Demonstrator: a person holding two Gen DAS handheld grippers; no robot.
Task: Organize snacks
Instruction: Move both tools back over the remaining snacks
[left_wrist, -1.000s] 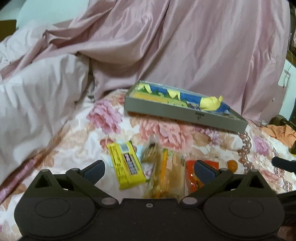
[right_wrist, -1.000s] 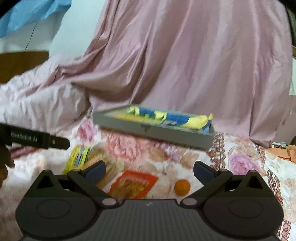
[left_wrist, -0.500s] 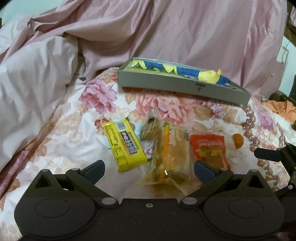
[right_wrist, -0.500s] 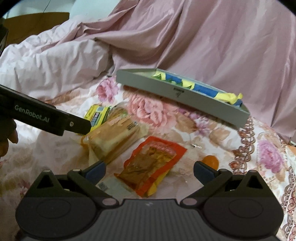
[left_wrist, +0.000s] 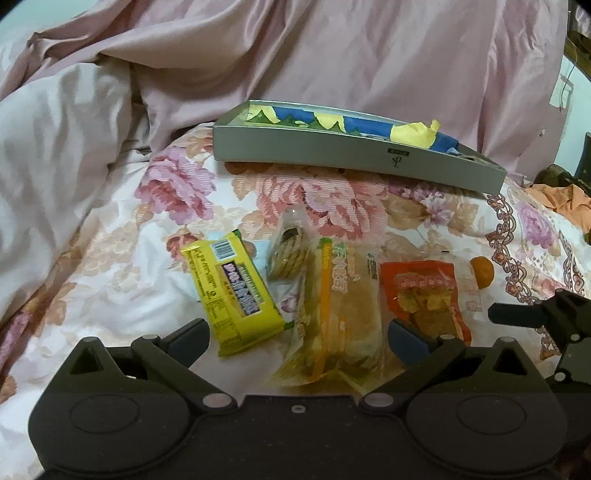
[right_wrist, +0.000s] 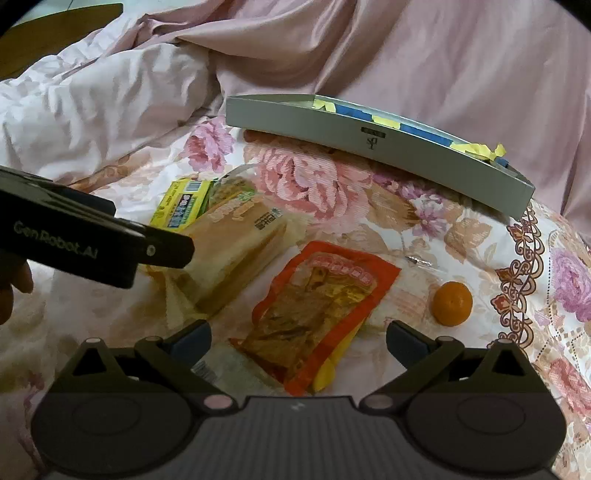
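While the grey tray (left_wrist: 354, 157) lies on the bed (left_wrist: 110, 280), all snacks lie outside it, in front: yellow bar (left_wrist: 231, 291), bread pack (left_wrist: 341, 314), red pouch (right_wrist: 317, 310), orange (right_wrist: 452, 302); left claw (left_wrist: 298, 334) and right claw (right_wrist: 298, 334) both gape wide, empty; sorting not begun.

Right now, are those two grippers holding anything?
Left gripper: open, holding nothing.
Right gripper: open, holding nothing.

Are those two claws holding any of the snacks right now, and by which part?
Nothing is held. The left claw and the right claw both hang open over the bread pack and the orange packet.
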